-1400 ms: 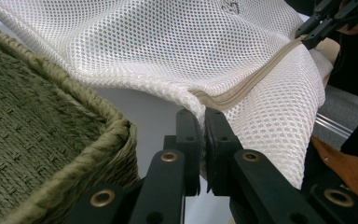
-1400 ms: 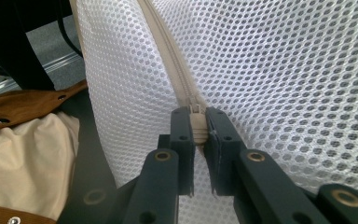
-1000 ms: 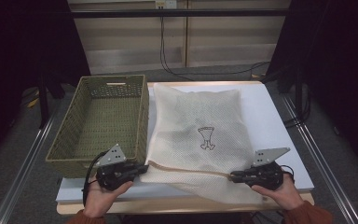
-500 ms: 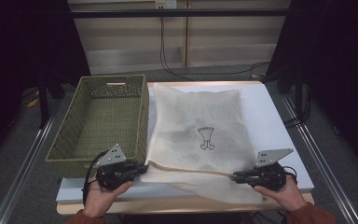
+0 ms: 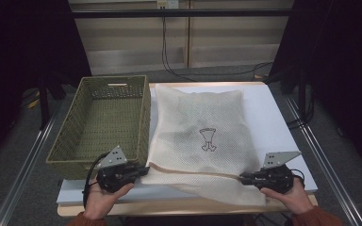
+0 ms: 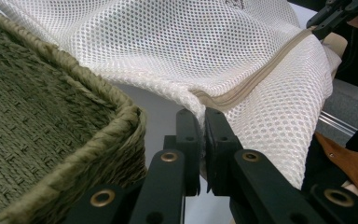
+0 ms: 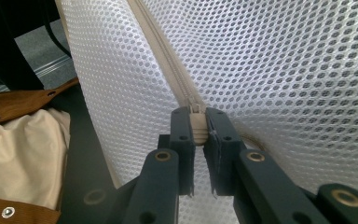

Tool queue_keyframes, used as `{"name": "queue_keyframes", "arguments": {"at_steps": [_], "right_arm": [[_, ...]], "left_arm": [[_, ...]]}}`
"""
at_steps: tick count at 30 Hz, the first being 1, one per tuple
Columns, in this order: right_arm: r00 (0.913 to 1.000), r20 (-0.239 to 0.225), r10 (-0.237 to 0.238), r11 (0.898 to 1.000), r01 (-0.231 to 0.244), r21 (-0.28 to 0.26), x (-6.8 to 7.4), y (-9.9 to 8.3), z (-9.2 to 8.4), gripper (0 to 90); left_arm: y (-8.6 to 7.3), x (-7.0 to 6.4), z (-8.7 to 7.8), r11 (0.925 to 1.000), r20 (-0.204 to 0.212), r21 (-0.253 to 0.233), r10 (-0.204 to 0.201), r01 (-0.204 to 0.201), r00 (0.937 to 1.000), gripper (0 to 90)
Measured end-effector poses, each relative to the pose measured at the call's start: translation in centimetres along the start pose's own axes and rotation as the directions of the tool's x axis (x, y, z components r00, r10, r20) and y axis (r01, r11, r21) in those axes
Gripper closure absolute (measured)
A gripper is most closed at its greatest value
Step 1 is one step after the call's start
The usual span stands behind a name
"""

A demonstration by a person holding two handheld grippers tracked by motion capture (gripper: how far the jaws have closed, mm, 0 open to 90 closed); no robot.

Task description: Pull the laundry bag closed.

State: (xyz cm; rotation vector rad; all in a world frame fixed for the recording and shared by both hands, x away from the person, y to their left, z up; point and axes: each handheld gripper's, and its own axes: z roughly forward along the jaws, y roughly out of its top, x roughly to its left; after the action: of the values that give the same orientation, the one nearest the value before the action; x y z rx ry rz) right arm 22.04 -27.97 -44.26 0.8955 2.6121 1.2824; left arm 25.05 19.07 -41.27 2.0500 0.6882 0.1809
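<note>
Since the picture a second back almost nothing is shifting: my right hand [image 5: 290, 195] is sitting a touch lower at the table's near edge, my left hand [image 5: 104, 200] is staying where it was, and the bag is lying as before.

I am holding the white mesh laundry bag [image 5: 202, 136] by the two ends of its beige zipper [image 5: 193, 170]. My left gripper [image 5: 141, 170] is pinching the bag's corner at about 7 o'clock of the bag; in the left gripper view its jaws are pressing together on the mesh fabric [image 6: 242, 60] right where the zipper tape [image 6: 242, 91] ends. My right gripper [image 5: 243, 177] is working at about 5 o'clock of the bag; in the right gripper view its jaws are clamping the pale zipper pull [image 7: 197, 127], with the zipper line [image 7: 161, 51] running away toward 11 o'clock.

The bag is lying flat on the white table [image 5: 275, 122], its zipper edge toward me, a small dark printed mark [image 5: 208, 140] near its middle. The green woven basket [image 5: 75, 136] is standing at 9 o'clock of the bag, its rim [image 6: 116, 116] just beside my left gripper, and the bag's left edge is touching the basket's side.
</note>
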Motion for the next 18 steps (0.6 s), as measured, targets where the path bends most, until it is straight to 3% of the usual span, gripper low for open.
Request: {"name": "queue_keyframes", "arguments": {"at_steps": [9, 18], "right_arm": [[0.9999, 0.013, -0.009, 1.000, 0.009, 0.002, -0.08, -0.15, -0.13, 82.9], [0.9996, 0.027, 0.011, 1.000, -0.011, 0.000, -0.25, -0.53, -0.55, 82.9]], "left_arm": [[0.04, 0.03, -0.05, 1.0000, 0.005, 0.000, -0.004, 0.004, 1.0000, 85.9], [0.04, 0.02, -0.09, 1.0000, 0.004, 0.001, -0.001, 0.001, 1.0000, 85.9]]}}
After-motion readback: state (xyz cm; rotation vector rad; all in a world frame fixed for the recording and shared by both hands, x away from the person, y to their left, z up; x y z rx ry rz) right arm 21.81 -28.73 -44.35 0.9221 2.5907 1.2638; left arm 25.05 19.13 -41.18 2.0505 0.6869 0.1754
